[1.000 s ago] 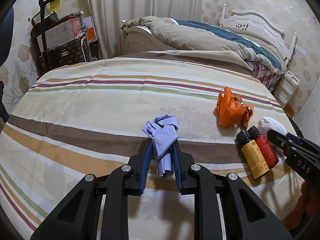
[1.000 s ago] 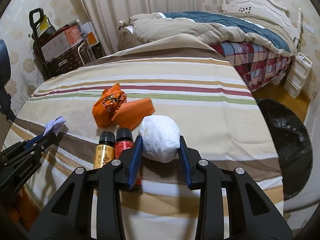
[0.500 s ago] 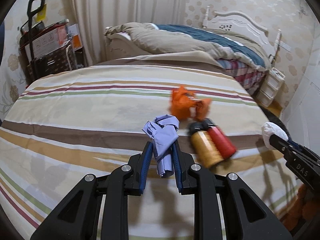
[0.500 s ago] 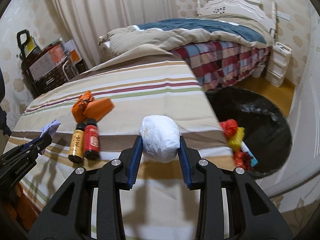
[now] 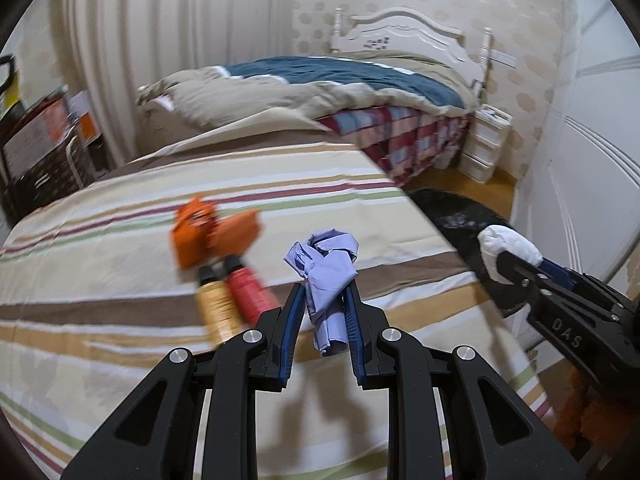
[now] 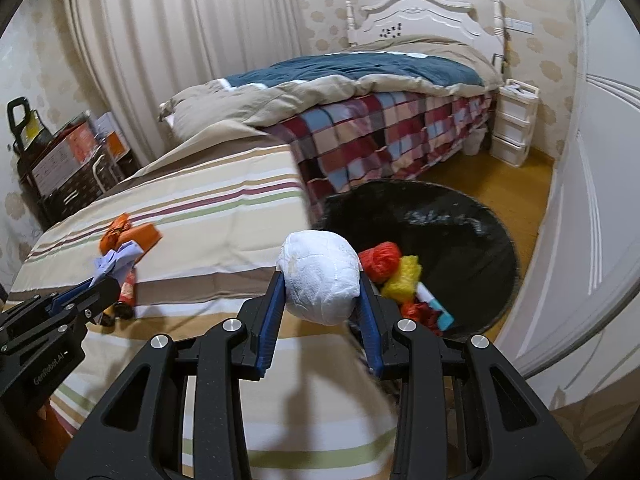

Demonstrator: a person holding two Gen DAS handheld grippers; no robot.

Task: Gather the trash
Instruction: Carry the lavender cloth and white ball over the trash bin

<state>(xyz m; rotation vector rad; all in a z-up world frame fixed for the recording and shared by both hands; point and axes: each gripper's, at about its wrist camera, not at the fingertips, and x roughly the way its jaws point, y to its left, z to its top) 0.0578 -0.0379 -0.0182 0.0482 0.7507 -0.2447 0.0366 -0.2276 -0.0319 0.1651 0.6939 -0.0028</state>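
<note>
1. left gripper (image 5: 324,296): fingers pinch a crumpled lavender paper wad (image 5: 326,276), pads pressed on both sides of it. the wad is longish, long axis running along the fingers, 12-to-6 in the left wrist view; bunched wide end sticks out past the tips at 12, narrow twisted tail hangs toward 6 between the pads.
2. looks: pale purple-blue, creased, folded over itself, matte.
3. right gripper (image 6: 322,280): fingers clamp a white tissue ball (image 6: 320,280), one pad on each flank. roughly egg-shaped, no clear long axis, maybe a bit wider 9-to-3. surface wrinkled, quilted-looking, faint yellowish stain at upper left.
4. where: both items are held up off the striped bedsheet (image 5: 120,280). in the right wrist view the ball sits over the sheet's edge, w/ a black round rug (image 6: 460,240) at 2 o'clock from it.
5. on the rug just beside the ball at 3-4 o'clock: red mesh bundle (image 6: 382,258), yellow bundle (image 6: 404,274), more red bits and a white/teal piece, blurry.
6. left on the sheet: orange wrapper (image 5: 208,232) at 10 o'clock from the lavender wad, and two small bottles, amber one (image 5: 218,304) and red one (image 5: 248,288), lying side by side touching, caps toward 11. blurred.
7. each gripper shows in the other's view, at 3 and at 9.
</note>
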